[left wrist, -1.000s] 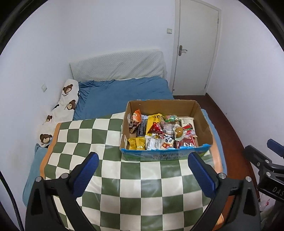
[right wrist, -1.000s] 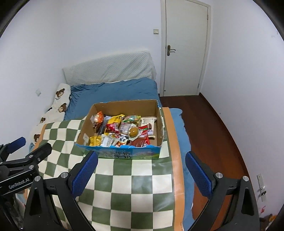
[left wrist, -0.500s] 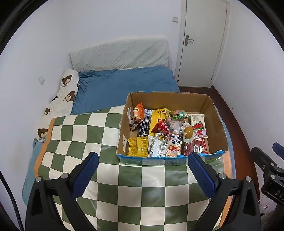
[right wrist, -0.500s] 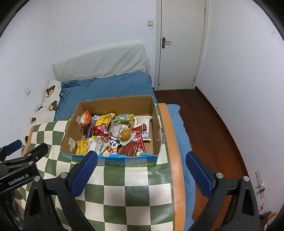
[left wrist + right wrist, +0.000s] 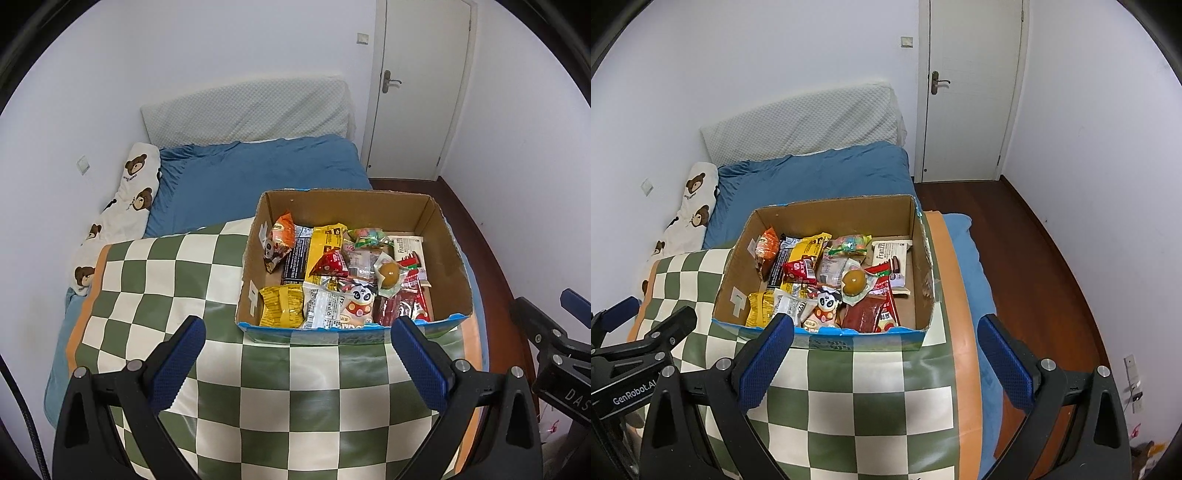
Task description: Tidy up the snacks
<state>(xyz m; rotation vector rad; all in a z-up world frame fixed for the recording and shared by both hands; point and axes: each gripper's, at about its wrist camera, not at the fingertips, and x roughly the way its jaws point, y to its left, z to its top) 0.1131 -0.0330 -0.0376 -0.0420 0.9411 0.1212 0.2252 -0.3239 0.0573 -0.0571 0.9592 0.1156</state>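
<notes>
A cardboard box [image 5: 454,258] [image 5: 738,266] with a blue printed front stands on a green and white checkered cloth [image 5: 166,280] [image 5: 871,398]. It holds several snack packets: a yellow bag [image 5: 280,312], a panda packet [image 5: 356,302] [image 5: 825,304], red packets [image 5: 871,314], an orange bag [image 5: 280,240]. My left gripper [image 5: 297,363] is open and empty, just short of the box's front edge. My right gripper [image 5: 884,360] is open and empty, also before the box front; its left fingertip [image 5: 775,339] overlaps the front wall in the image.
The cloth lies on a bed with a blue sheet [image 5: 258,173], a bear-print pillow [image 5: 129,199] at the left and a white mattress pad [image 5: 243,110] against the wall. A white door [image 5: 971,92] and dark wood floor [image 5: 1052,277] are to the right.
Both grippers have moved forward toward the box, which now looks larger and closer in both views. Both stay open.
</notes>
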